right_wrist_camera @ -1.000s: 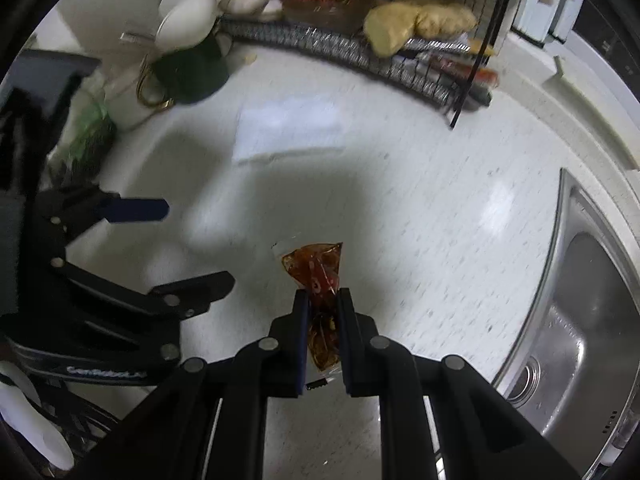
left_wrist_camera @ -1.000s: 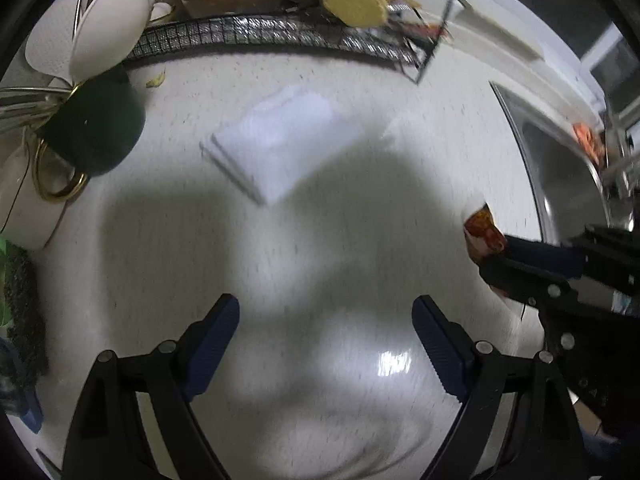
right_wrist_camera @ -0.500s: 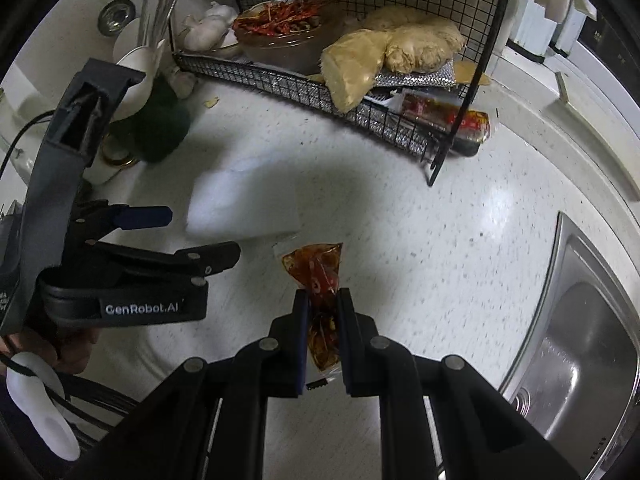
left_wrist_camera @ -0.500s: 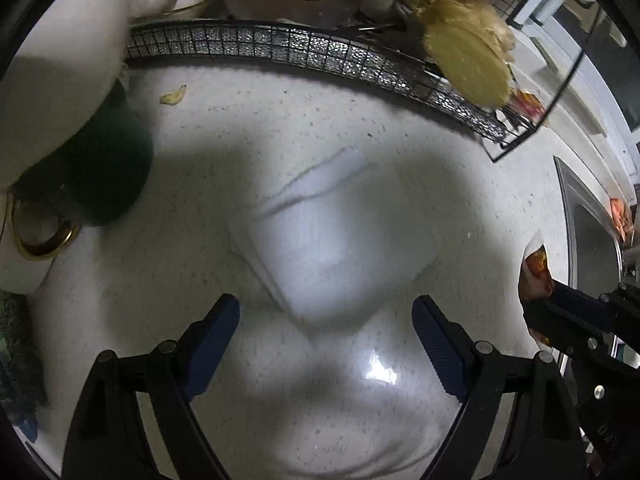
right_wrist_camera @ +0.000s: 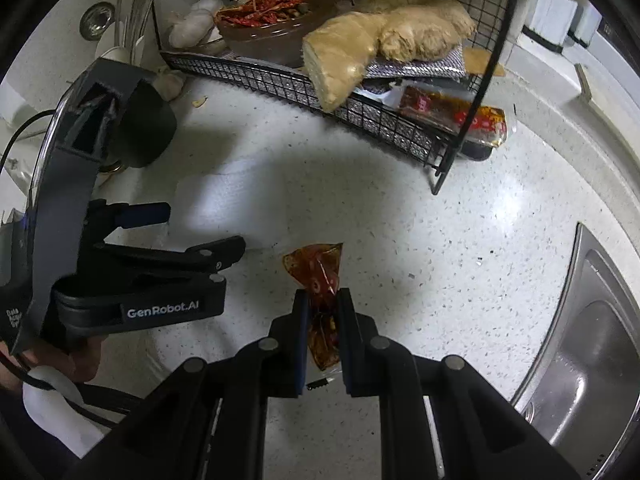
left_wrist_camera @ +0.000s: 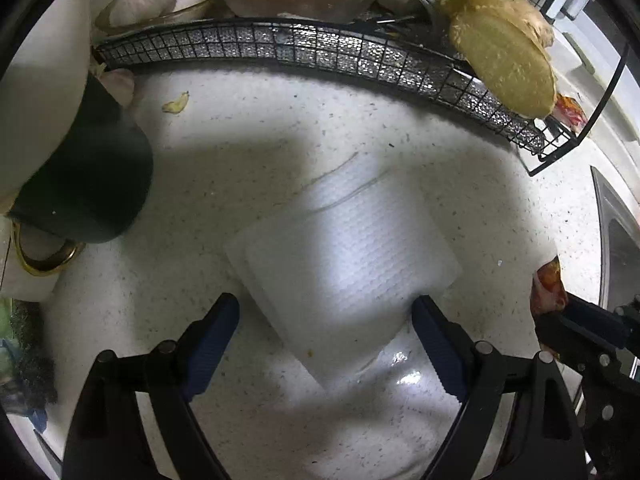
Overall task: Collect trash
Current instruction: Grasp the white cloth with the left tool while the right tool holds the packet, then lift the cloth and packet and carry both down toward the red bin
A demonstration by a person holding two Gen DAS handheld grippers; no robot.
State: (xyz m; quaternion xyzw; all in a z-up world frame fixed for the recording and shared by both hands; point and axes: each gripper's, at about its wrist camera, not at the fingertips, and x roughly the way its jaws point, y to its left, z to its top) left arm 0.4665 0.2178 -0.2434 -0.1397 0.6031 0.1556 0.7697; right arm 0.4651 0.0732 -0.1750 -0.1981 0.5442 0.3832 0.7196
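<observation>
A folded white paper towel (left_wrist_camera: pixel 344 264) lies flat on the speckled counter; it also shows in the right wrist view (right_wrist_camera: pixel 216 196). My left gripper (left_wrist_camera: pixel 326 324) is open, its blue pads on either side of the towel's near corner, low over the counter. My right gripper (right_wrist_camera: pixel 323 316) is shut on a crumpled red-brown sauce packet (right_wrist_camera: pixel 318 276) and holds it above the counter. The packet (left_wrist_camera: pixel 550 288) and right gripper also show at the right edge of the left wrist view. A small yellow scrap (left_wrist_camera: pixel 176 103) lies near the rack.
A black wire rack (right_wrist_camera: pixel 360 92) at the back holds ginger (right_wrist_camera: pixel 380 40), a bowl of dried chillies (right_wrist_camera: pixel 264 28) and garlic. A dark green cup (left_wrist_camera: pixel 88 184) with utensils stands left. A steel sink (right_wrist_camera: pixel 592 340) lies right.
My left gripper has moved forward and down, so the paper towel now lies between its open fingers. My right gripper has moved toward the rack, still holding the packet.
</observation>
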